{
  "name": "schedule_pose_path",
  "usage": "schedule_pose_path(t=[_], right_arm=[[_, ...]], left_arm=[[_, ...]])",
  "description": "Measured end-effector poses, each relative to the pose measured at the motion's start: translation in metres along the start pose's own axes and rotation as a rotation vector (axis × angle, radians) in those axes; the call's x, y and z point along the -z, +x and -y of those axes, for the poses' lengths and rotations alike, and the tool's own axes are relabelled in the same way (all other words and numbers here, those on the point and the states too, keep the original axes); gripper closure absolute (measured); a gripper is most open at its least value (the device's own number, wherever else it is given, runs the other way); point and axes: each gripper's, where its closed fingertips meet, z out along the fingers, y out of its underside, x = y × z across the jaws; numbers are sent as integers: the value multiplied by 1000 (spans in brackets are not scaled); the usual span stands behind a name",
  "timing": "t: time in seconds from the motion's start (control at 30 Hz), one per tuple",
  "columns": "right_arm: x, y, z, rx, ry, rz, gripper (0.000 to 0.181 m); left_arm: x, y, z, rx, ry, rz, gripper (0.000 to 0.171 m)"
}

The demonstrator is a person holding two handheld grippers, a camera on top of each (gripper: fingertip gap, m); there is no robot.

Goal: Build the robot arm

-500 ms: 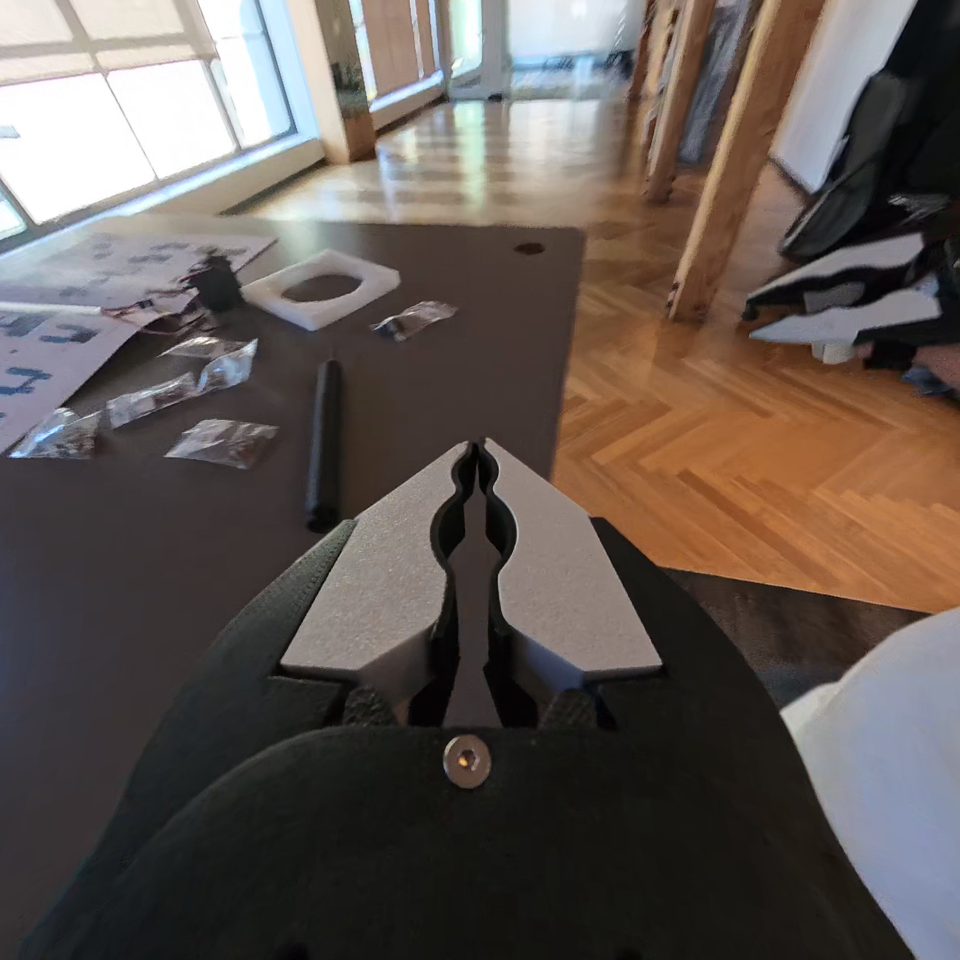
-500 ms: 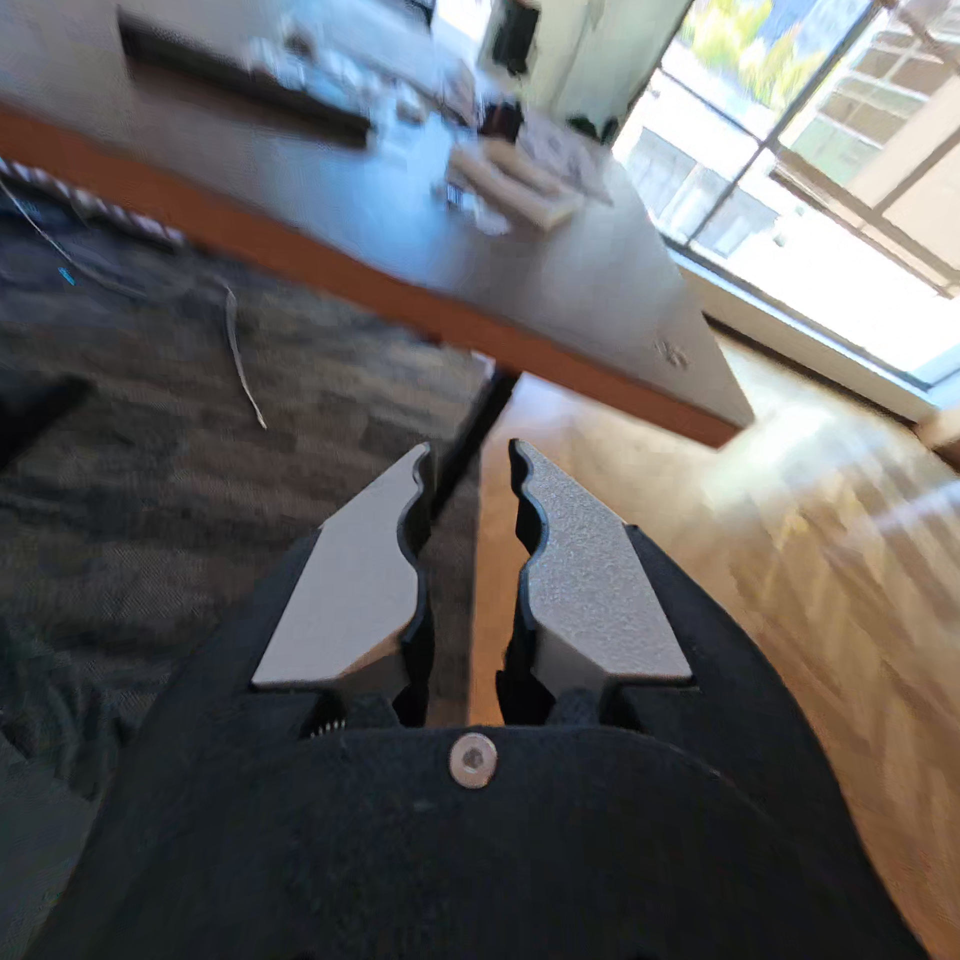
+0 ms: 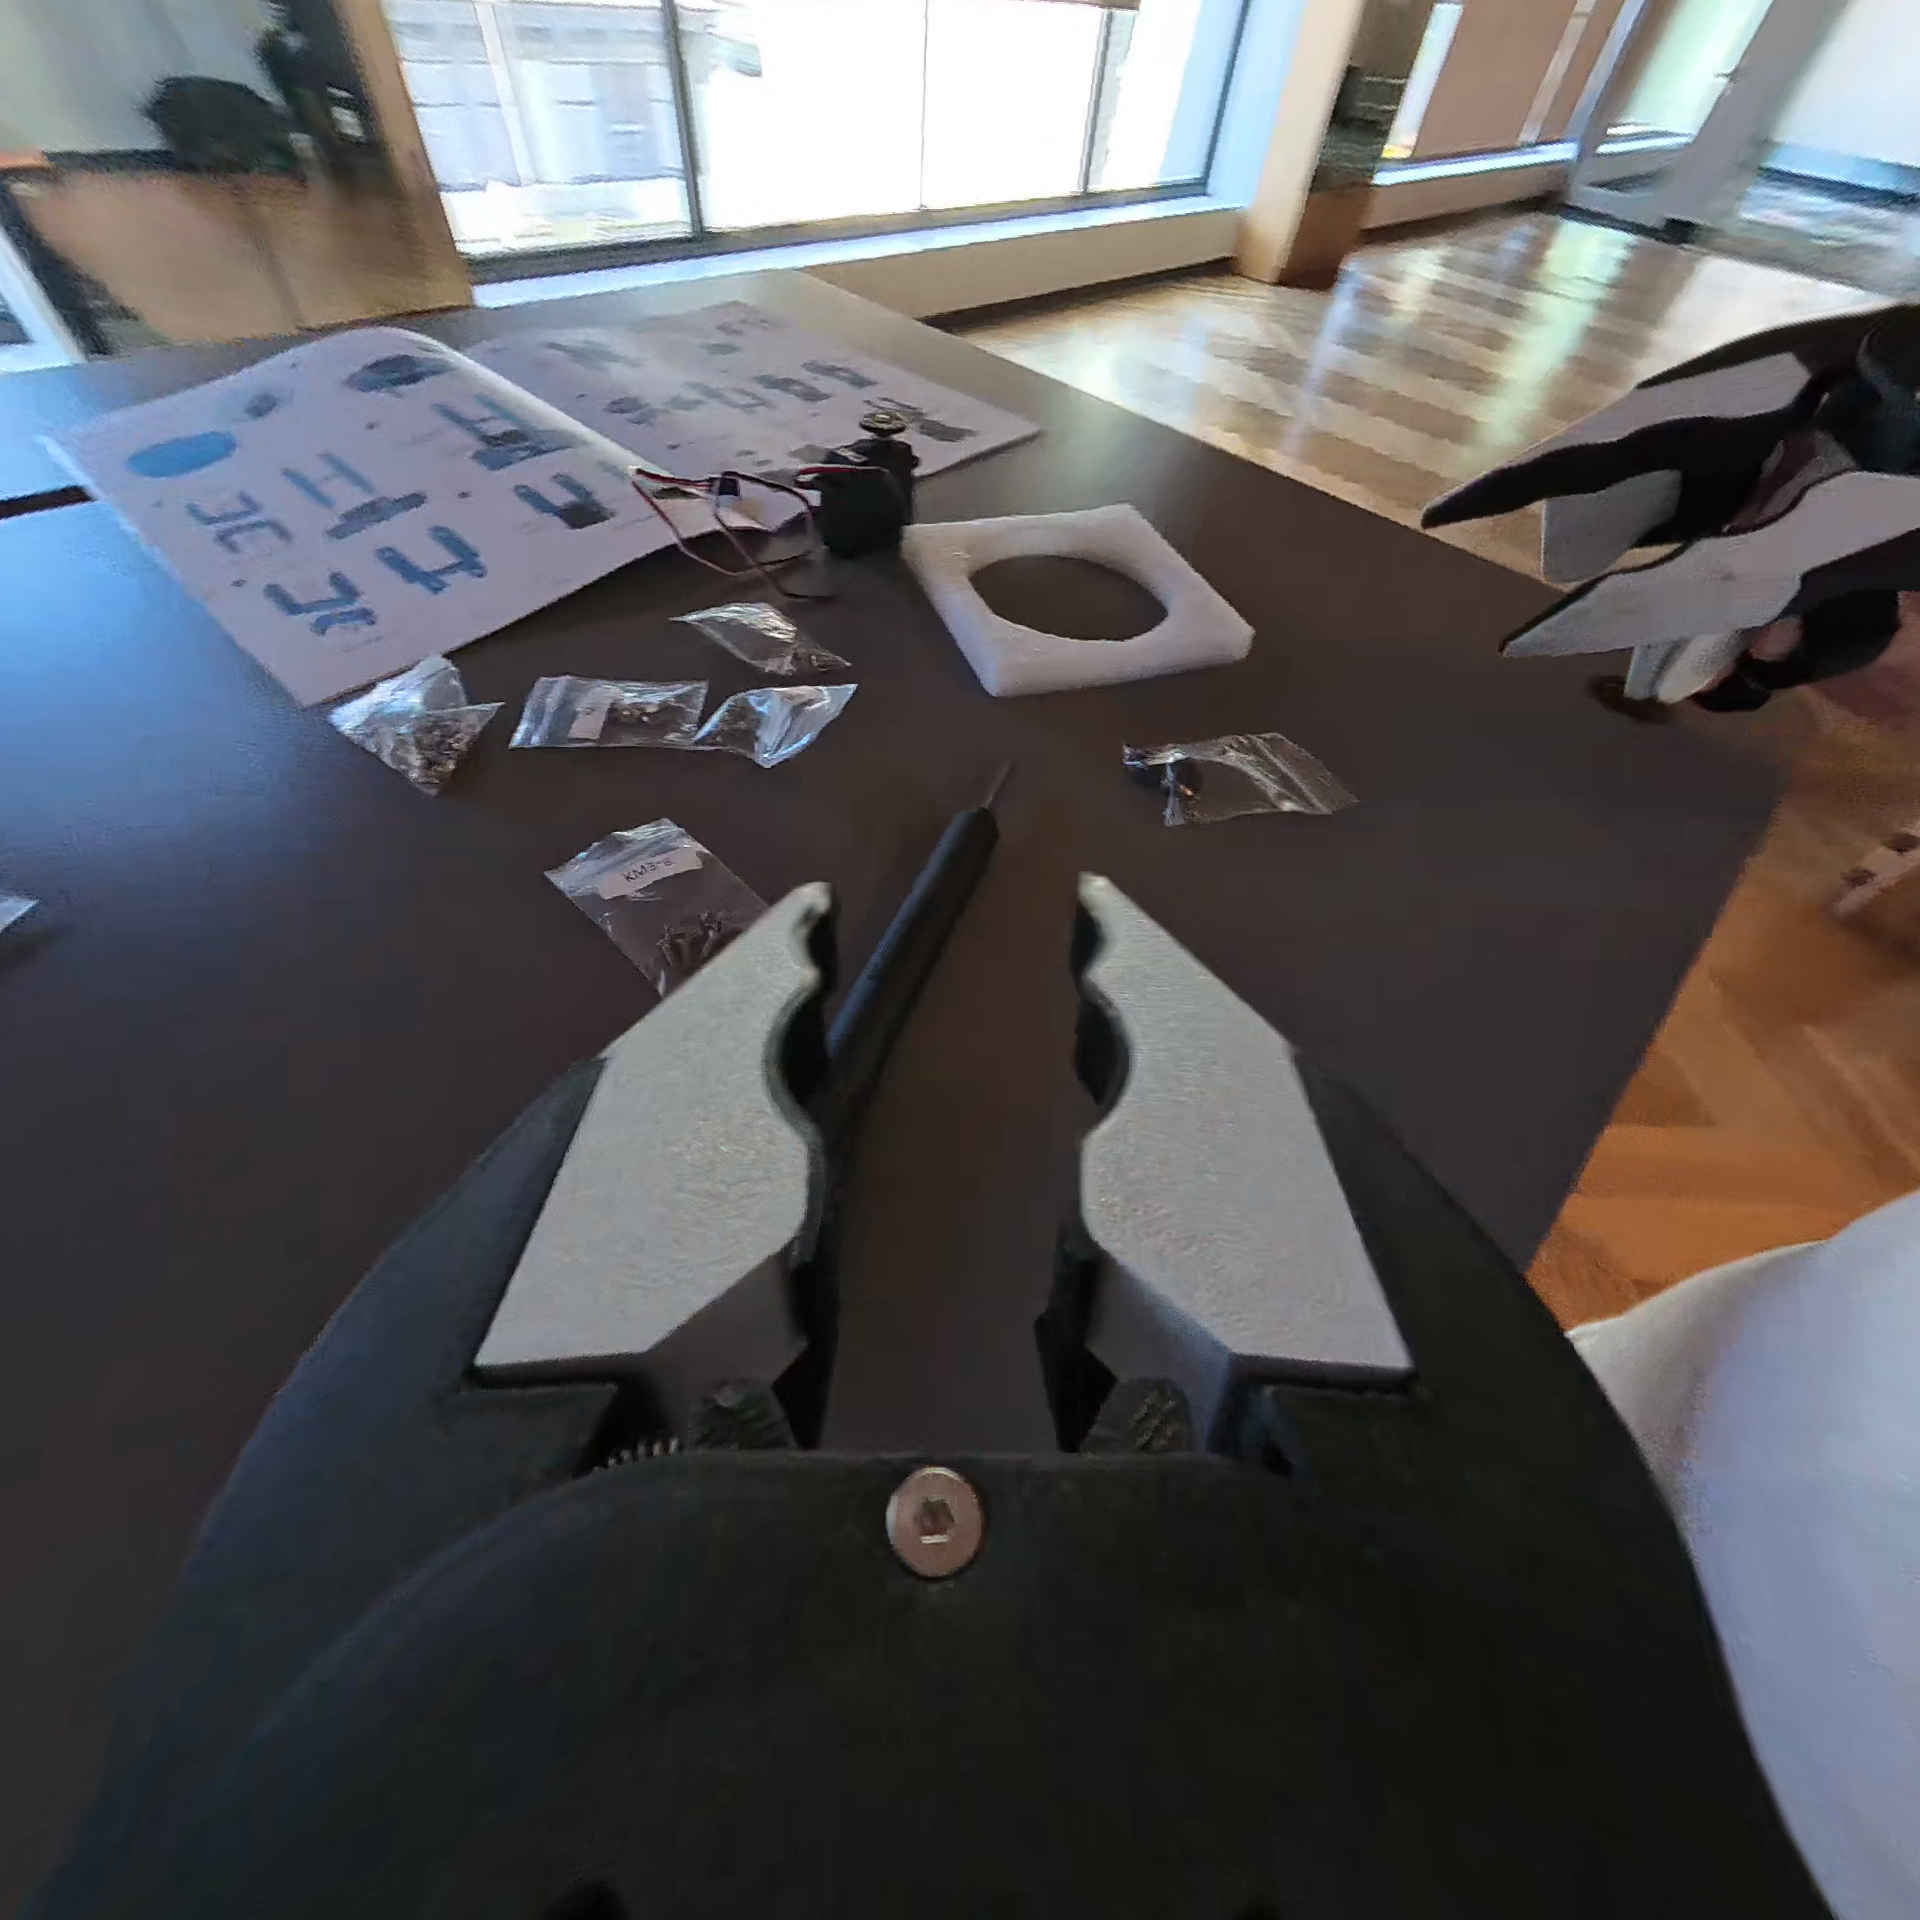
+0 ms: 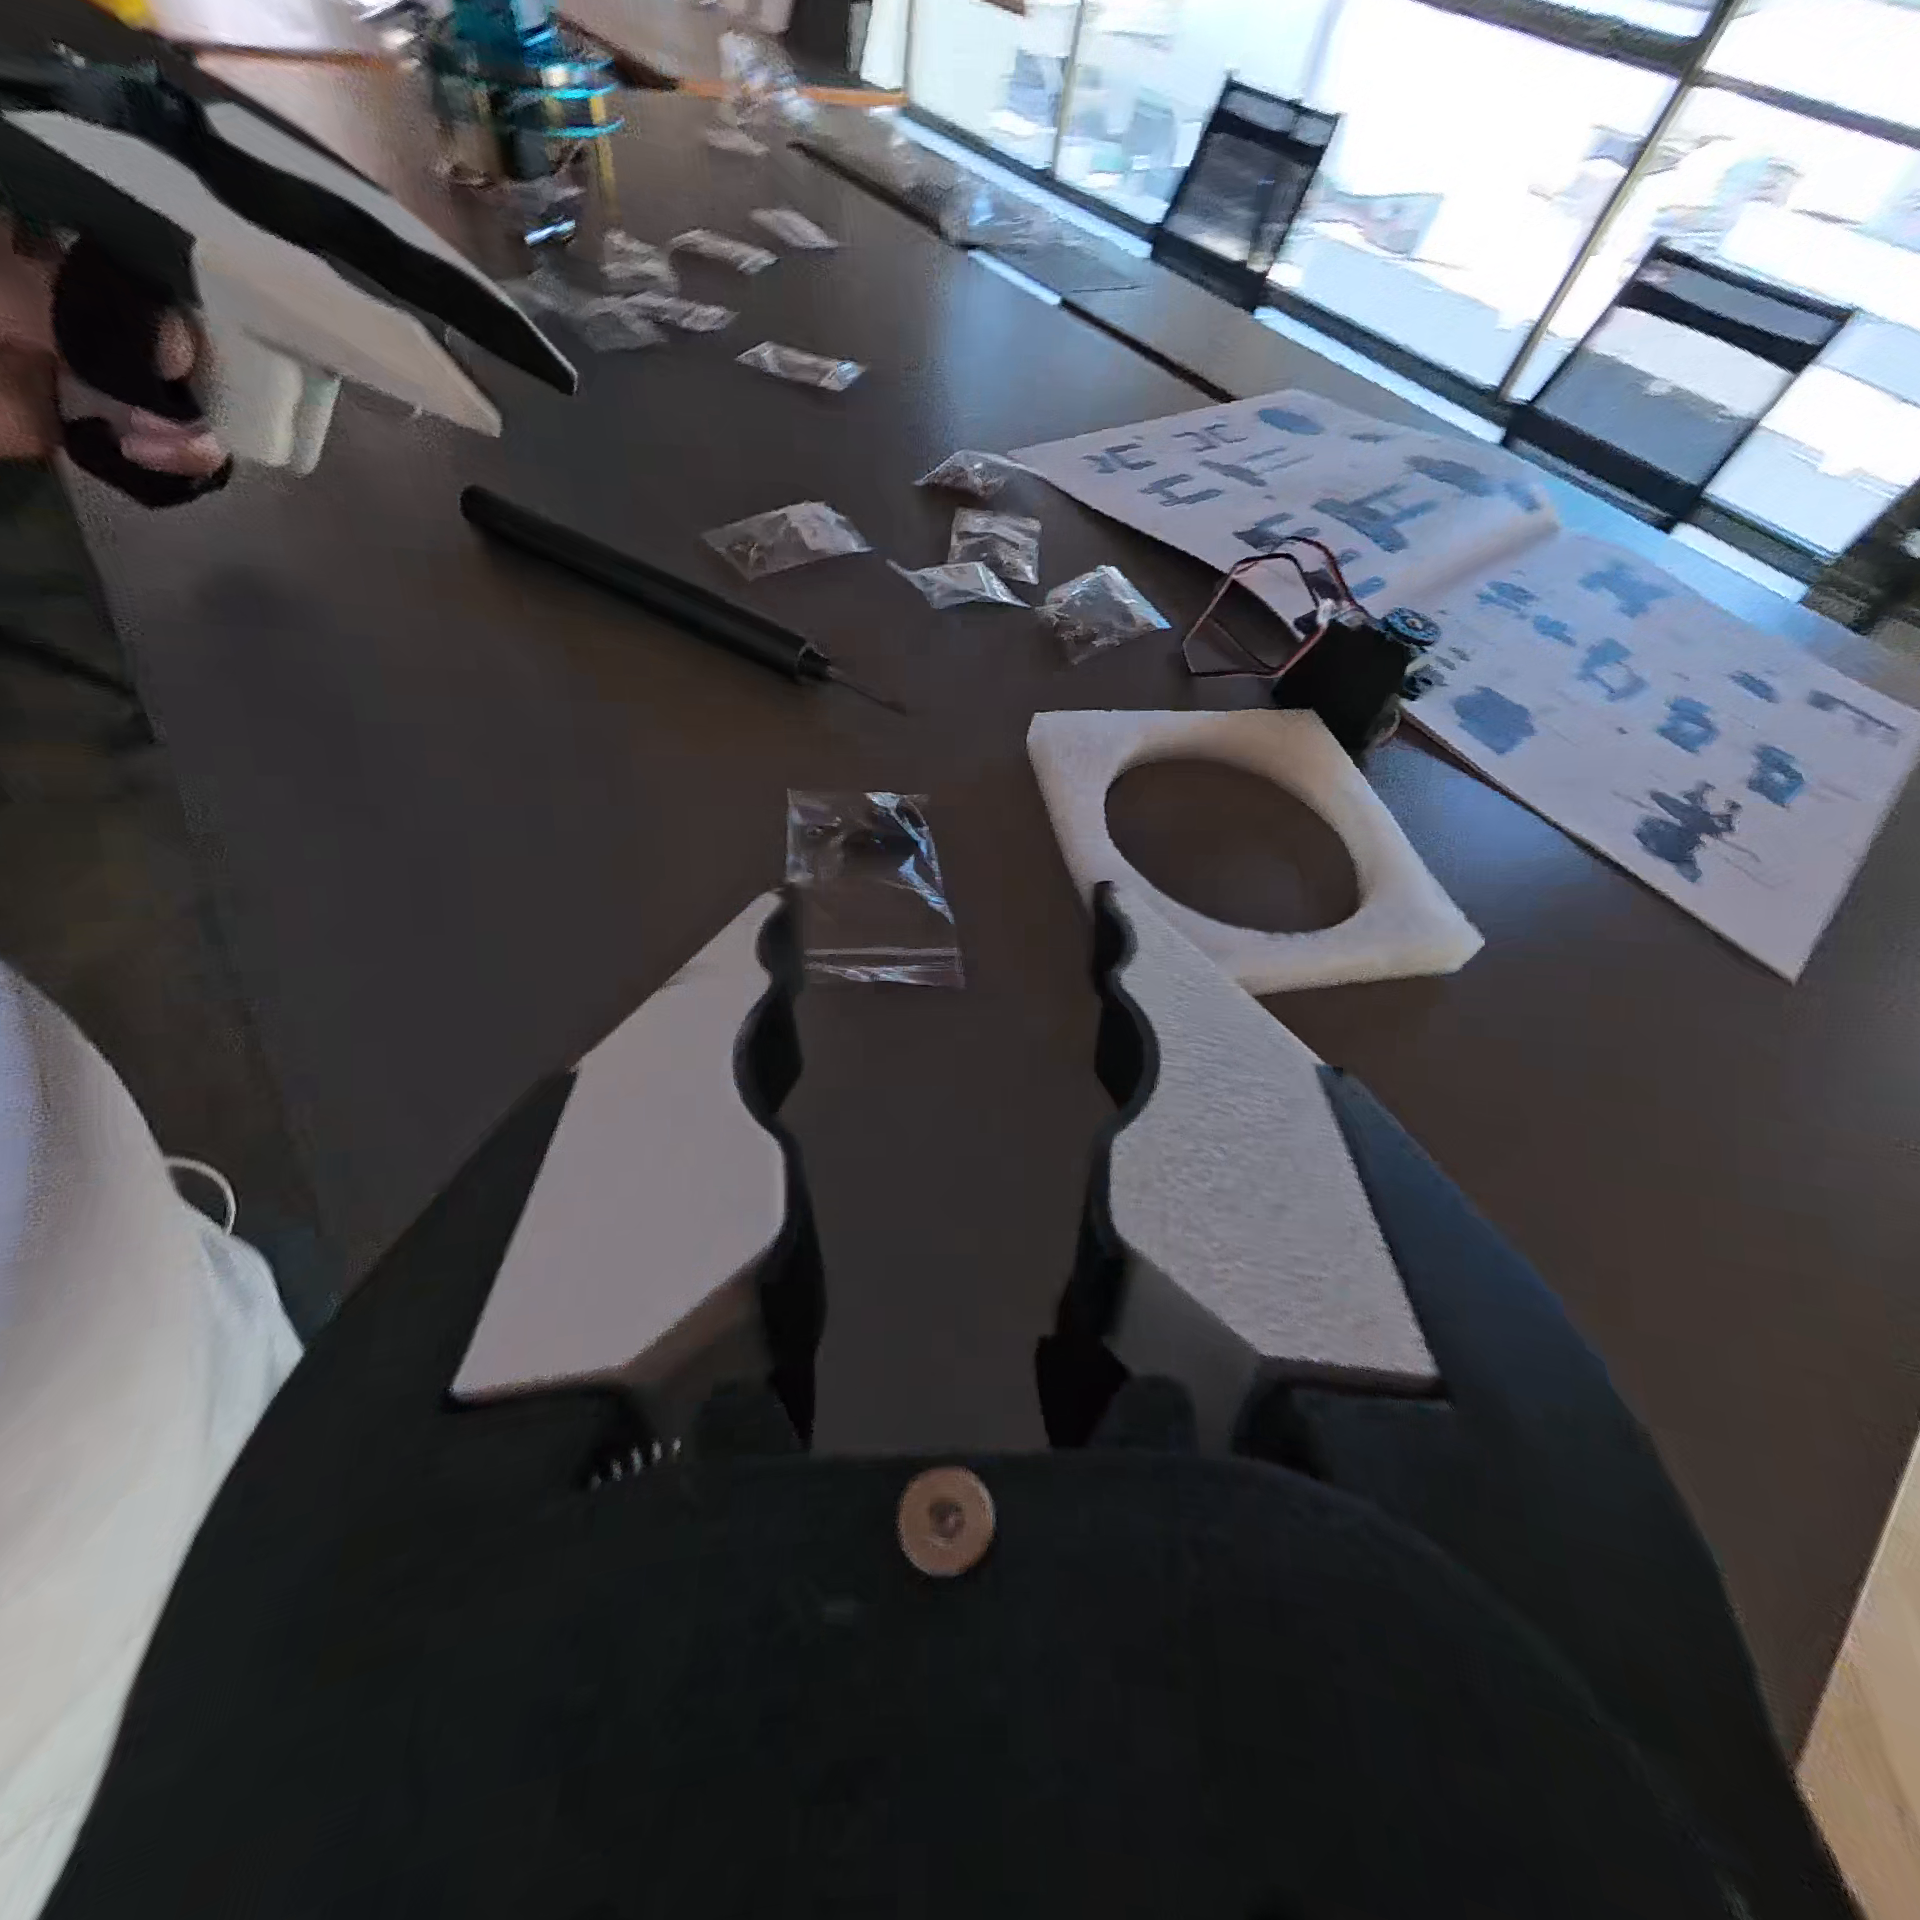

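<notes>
I am now holding the left gripper (image 3: 951, 899), shut half a second ago, with fingers spread over the black screwdriver (image 3: 904, 966) on the bench (image 3: 1351, 935). The right gripper (image 4: 940, 904), swung up from the floor, is hovering open-fingered above a clear bag (image 4: 873, 883) beside the white foam frame (image 4: 1247, 831).

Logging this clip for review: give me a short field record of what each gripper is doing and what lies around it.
surface: dark tabletop
left gripper: open, empty, above the black precision screwdriver, which shows between its fingers
right gripper: open, empty, nearest a clear zip bag of small parts
beside right gripper: white foam square with round cutout
farther back: black servo motor with red wires, printed instruction sheet, several small parts bags
contact: cannot tell if either gripper touches anything
</notes>
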Motion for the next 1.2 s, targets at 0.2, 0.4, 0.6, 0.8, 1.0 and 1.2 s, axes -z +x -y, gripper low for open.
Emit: schedule_pose_path(t=[0.2,0.4,0.6,0.8,1.0,1.2], right_arm=[[-20,14,0,42,69,219,154],[-42,-2,-19,72,-40,434,181],[-50,-15,-38,211,-166,463,129],[-50,-18,-50,194,-248,515,115],[-53,-15,-53,130,-287,555,126],[-52,-13,-53,112,-287,580,132]], left_arm=[[-8,14,1,7,-41,176,162],[-8,33,0,94,-22,242,171],[-22,30,-18,79,-74,340,135],[-47,28,-26,98,-142,345,128],[-67,49,-30,143,-196,229,128],[-98,76,-20,129,-212,59,131]])
